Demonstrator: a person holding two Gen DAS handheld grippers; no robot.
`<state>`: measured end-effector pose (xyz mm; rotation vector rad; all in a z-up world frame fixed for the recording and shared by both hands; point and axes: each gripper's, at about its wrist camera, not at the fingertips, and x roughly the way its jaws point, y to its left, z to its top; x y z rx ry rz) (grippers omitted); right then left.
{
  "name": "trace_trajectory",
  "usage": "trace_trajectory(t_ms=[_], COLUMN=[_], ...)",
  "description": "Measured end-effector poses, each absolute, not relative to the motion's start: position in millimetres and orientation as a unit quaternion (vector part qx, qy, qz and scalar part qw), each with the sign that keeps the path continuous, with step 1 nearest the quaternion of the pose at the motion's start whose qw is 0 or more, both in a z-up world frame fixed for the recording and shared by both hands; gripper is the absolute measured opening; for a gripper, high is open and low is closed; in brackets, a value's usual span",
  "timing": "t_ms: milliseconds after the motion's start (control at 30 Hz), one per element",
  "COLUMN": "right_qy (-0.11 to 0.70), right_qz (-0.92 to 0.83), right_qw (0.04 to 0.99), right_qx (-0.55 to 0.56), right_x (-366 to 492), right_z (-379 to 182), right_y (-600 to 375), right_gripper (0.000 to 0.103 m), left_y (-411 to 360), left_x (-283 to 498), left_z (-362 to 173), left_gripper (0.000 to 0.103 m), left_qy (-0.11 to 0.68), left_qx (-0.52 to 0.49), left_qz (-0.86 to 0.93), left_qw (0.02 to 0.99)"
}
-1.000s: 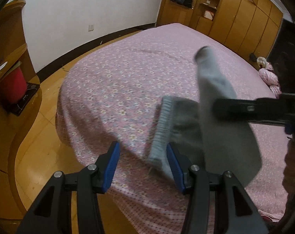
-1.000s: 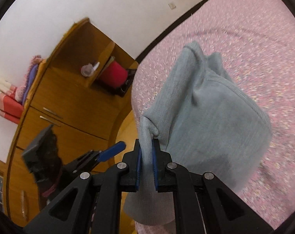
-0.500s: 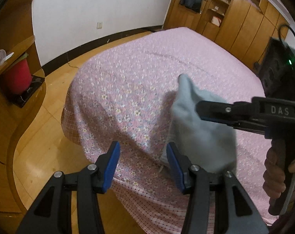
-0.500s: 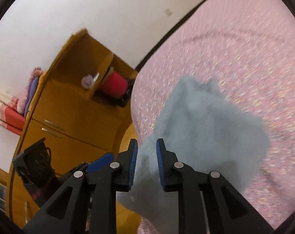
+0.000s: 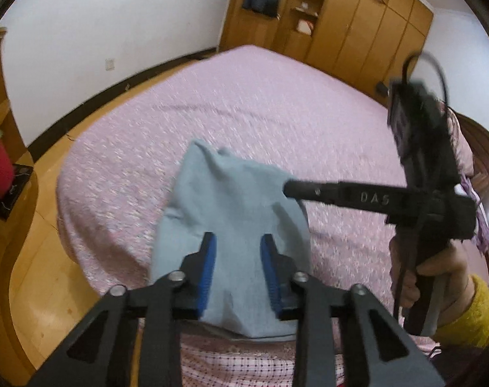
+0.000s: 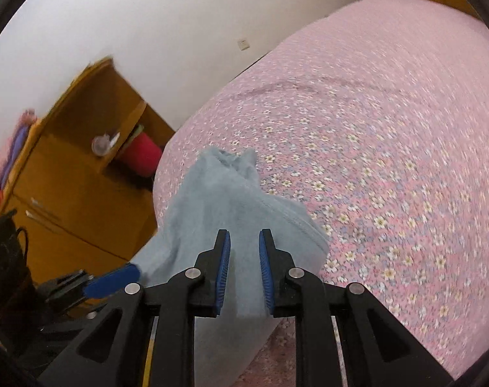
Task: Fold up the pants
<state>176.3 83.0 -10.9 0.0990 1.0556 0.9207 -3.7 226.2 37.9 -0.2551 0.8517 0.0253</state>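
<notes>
On the bed, folded pants now lie released; my right gripper sits slightly parted, left gripper closing, neither gripping; fold looks done.

Left gripper points forward and down, blue-padded jaws closing, grey cloth showing in the gap between them but the pads not pressing on it. Right gripper angles down too, its jaws a narrow way apart, the pads clear of the cloth behind them. In the left wrist view the right gripper reaches in from the right edge, its long black body lying level, gripped from below by the person's right hand, a yellow sleeve at the wrist.
</notes>
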Motion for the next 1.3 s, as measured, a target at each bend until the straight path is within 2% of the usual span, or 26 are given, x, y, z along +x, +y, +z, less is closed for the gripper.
trace_trajectory(t_ms=[67, 133, 167, 200, 333, 467, 533, 567, 633, 667, 700, 1000, 1300], right_qy=[0.483, 0.49, 0.498, 0.507, 0.503, 0.506, 0.505, 0.501, 0.495, 0.494, 0.496, 0.589, 0.603], right_qz=[0.419, 0.407, 0.399, 0.389, 0.393, 0.388, 0.382, 0.378, 0.366, 0.358, 0.35, 0.358, 0.353], right_qw=[0.768, 0.771, 0.77, 0.77, 0.77, 0.77, 0.774, 0.778, 0.788, 0.791, 0.794, 0.709, 0.702], right_qx=[0.025, 0.012, 0.006, 0.0, 0.012, 0.024, 0.036, 0.035, 0.029, 0.03, 0.037, 0.147, 0.139], right_x=[179.0, 186.1, 190.8, 195.6, 200.4, 199.8, 198.4, 195.1, 184.9, 180.9, 176.2, 167.6, 165.8], right_z=[-17.3, -27.7, -35.5, -43.7, -51.8, -45.5, -38.0, -32.6, -21.6, -19.1, -17.7, -53.3, -76.7], right_y=[92.7, 99.0, 101.6, 104.5, 106.5, 103.7, 92.8, 88.0, 78.2, 73.9, 67.0, 46.7, 64.0], right_gripper=[0.021, 0.013, 0.002, 0.0, 0.0, 0.0, 0.004, 0.011, 0.032, 0.048, 0.055, 0.056, 0.057], left_y=[230.4, 239.5, 247.6, 258.7, 289.0, 292.9, 295.6, 296.8, 300.2, 300.8, 300.1, 287.4, 285.0], left_x=[1.1, 6.8, 9.3, 10.4, 3.5, -1.0, -3.7, -4.0, -1.4, 0.4, 2.6, 36.0, 52.7], left_z=[22.4, 6.4, -3.0, -13.2, -25.6, -21.8, -17.7, -15.9, -10.0, -6.7, -4.7, -8.6, -22.9], left_gripper=[0.027, 0.024, 0.023, 0.02, 0.02, 0.023, 0.023, 0.023, 0.026, 0.027, 0.031, 0.048, 0.062], left_qy=[0.418, 0.43, 0.438, 0.446, 0.446, 0.453, 0.449, 0.448, 0.446, 0.445, 0.444, 0.477, 0.485], left_qx=[-0.121, -0.121, -0.129, -0.147, -0.214, -0.18, -0.194, -0.197, -0.193, -0.188, -0.184, -0.151, -0.138], left_qz=[0.02, 0.048, 0.061, 0.071, 0.087, 0.121, 0.109, 0.105, 0.094, 0.09, 0.087, 0.039, 0.027], left_qw=[0.9, 0.893, 0.888, 0.88, 0.865, 0.865, 0.865, 0.866, 0.869, 0.871, 0.873, 0.865, 0.863])
